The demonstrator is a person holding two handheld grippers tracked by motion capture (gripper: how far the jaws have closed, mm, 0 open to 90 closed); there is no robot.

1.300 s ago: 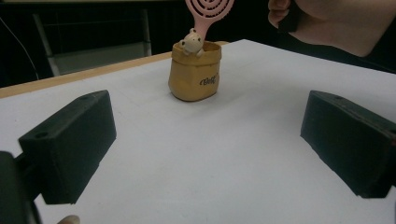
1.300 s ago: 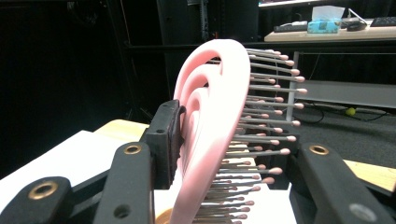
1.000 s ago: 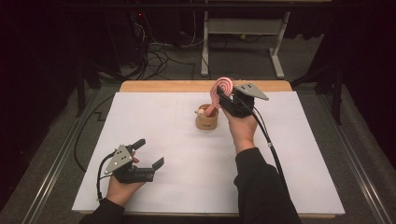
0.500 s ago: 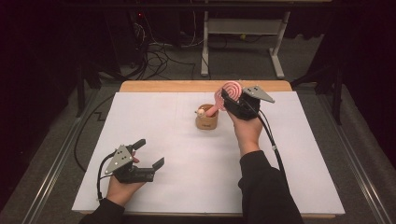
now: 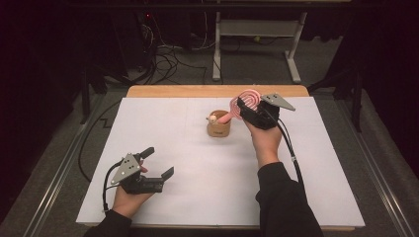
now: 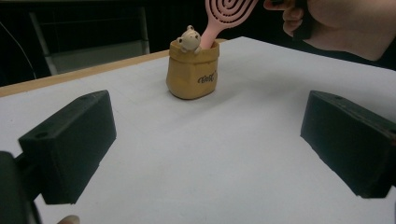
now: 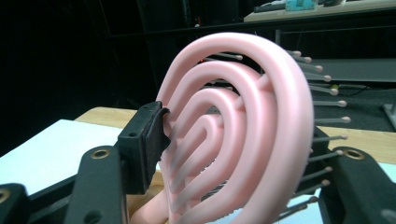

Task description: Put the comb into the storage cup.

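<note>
A pink spiral hairbrush (image 5: 248,95) leans with its handle inside a tan bag-shaped holder (image 5: 219,129) that has a small bear (image 5: 212,118) at its rim. My right gripper (image 5: 247,107) is at the brush head, and its jaws have just been opening. In the right gripper view the brush head (image 7: 261,116) stands between the jaws of my right gripper (image 7: 245,158): the left pad (image 7: 144,140) sits at its rim, and the right jaw stays off with bristle tips near it. My left gripper (image 5: 158,162) rests open and empty at the near left, facing the holder (image 6: 191,74).
A white sheet (image 5: 197,197) covers the table, with a wooden strip (image 5: 197,91) along the far edge. Beyond it are a dark floor with cables (image 5: 168,59) and a white metal frame (image 5: 257,34). The person's right hand (image 6: 341,23) shows in the left gripper view.
The right hand has shifted slightly right with the brush head, so the brush leans further out of the holder. The left gripper has not moved.
</note>
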